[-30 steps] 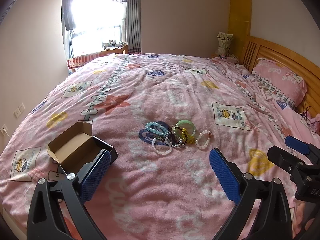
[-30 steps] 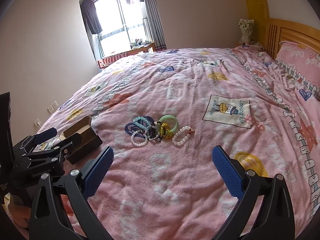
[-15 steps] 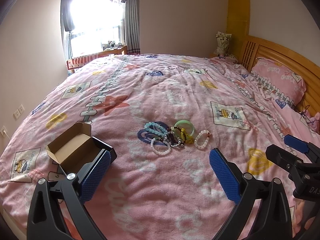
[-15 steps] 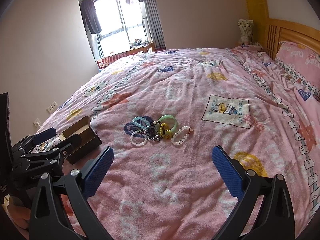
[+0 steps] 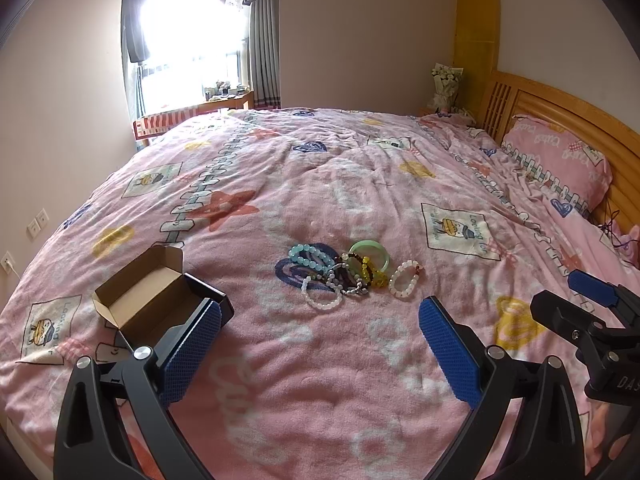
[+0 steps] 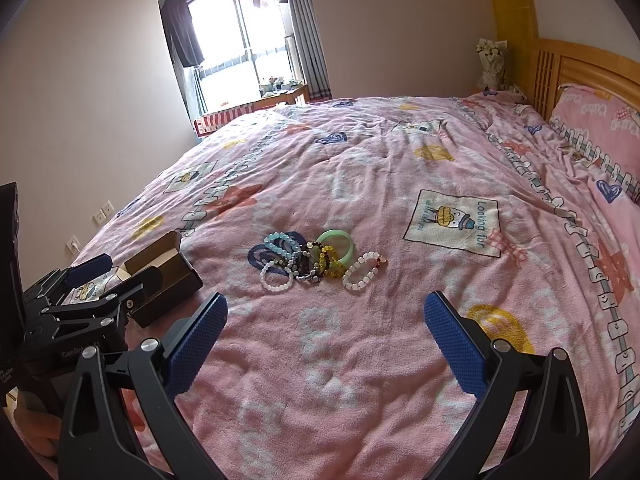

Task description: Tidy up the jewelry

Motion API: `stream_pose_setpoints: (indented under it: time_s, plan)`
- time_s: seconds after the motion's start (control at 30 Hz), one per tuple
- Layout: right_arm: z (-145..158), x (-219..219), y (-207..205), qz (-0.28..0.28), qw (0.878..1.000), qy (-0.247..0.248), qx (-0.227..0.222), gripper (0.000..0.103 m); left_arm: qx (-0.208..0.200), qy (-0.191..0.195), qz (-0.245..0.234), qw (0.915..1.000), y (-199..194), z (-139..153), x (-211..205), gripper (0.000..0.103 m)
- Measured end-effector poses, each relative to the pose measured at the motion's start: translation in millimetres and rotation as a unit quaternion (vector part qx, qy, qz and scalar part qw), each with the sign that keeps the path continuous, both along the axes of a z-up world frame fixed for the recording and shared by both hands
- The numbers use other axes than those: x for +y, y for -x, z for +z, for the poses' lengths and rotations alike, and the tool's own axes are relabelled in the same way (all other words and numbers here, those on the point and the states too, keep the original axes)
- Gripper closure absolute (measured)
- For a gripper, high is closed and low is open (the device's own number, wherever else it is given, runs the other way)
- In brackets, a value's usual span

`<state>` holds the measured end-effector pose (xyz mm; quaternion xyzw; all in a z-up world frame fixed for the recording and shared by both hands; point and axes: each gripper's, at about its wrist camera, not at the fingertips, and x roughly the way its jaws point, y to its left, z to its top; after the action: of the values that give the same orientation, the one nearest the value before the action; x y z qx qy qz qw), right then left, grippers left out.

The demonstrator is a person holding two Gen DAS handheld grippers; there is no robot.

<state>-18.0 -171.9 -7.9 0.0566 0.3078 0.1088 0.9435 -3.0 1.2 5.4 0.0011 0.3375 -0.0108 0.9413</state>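
A pile of bead bracelets (image 5: 344, 276) lies on the pink bedspread, with a green bangle (image 5: 370, 252), a light blue bracelet (image 5: 310, 256), a clear one (image 5: 320, 299) and a white-pink one (image 5: 405, 280). The pile also shows in the right wrist view (image 6: 316, 262). An open black box with a brown lining (image 5: 156, 300) sits to the left; it also shows in the right wrist view (image 6: 164, 276). My left gripper (image 5: 320, 344) is open and empty, short of the pile. My right gripper (image 6: 326, 340) is open and empty too.
The bedspread (image 5: 360, 184) covers the whole bed. A pink pillow (image 5: 560, 160) and wooden headboard (image 5: 568, 108) stand at the right. A window and small desk (image 5: 224, 100) are beyond the far edge. The wall with sockets (image 5: 36, 224) is at the left.
Both views have shifted only slightly; the bracelets and box have not moved. Both grippers stay open.
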Motion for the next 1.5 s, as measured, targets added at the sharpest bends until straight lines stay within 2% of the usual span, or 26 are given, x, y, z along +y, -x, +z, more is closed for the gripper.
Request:
stream_pose_setpoints:
  time_s: [0.23, 0.4, 0.5, 0.57, 0.7, 0.87, 1.0, 1.1, 1.17, 1.2, 1.27, 1.37, 1.5]
  plan:
    - [-2, 0, -2, 0.002, 1.000, -0.003, -0.001, 0.006, -0.006, -0.001, 0.000, 1.0000, -4, -2, 1, 0.006]
    - [-17, -4, -19, -0.003, 1.000, 0.002, 0.023, 0.006, -0.012, 0.012, -0.016, 0.9997, -14, -12, 3, 0.006]
    - [-27, -8, -30, -0.010, 1.000, 0.006, 0.028, 0.006, -0.016, 0.007, -0.025, 0.9995, -20, -22, 1, 0.006]
    - [-34, -9, -34, -0.015, 1.000, 0.006, 0.021, 0.006, -0.022, 0.003, -0.030, 0.9993, -23, -28, 0, 0.006]
    - [-41, -14, -39, -0.029, 0.999, 0.012, -0.030, 0.006, -0.036, -0.002, -0.042, 0.9985, -28, -38, -3, 0.006]
    - [-54, -8, -48, -0.036, 0.994, 0.082, -0.067, 0.006, -0.054, -0.015, -0.047, 0.9973, -36, -55, -1, 0.006]
    - [-66, -7, -65, -0.042, 0.992, 0.111, -0.046, 0.008, -0.056, 0.011, -0.051, 0.9971, -51, -72, 8, 0.006]
    - [-71, -14, -81, -0.053, 0.993, 0.099, -0.024, 0.022, -0.049, 0.006, -0.040, 0.9979, -65, -81, 12, 0.006]
    - [-74, -22, -93, -0.053, 0.996, 0.077, -0.007, 0.026, -0.031, 0.004, -0.039, 0.9988, -79, -87, 12, 0.006]
    - [-76, -26, -100, -0.054, 0.996, 0.065, -0.002, 0.025, -0.021, 0.002, -0.038, 0.9990, -87, -89, 12, 0.006]
    - [-77, -30, -114, -0.063, 0.996, 0.055, 0.010, 0.015, -0.005, 0.000, -0.038, 0.9993, -101, -94, 9, 0.006]
    - [-85, -38, -133, -0.060, 0.997, 0.028, 0.034, 0.014, 0.022, 0.007, -0.052, 0.9984, -119, -107, 8, 0.006]
    - [-109, -50, -167, -0.074, 0.990, -0.033, 0.115, 0.012, 0.073, 0.043, -0.040, 0.9956, -141, -129, 18, 0.006]
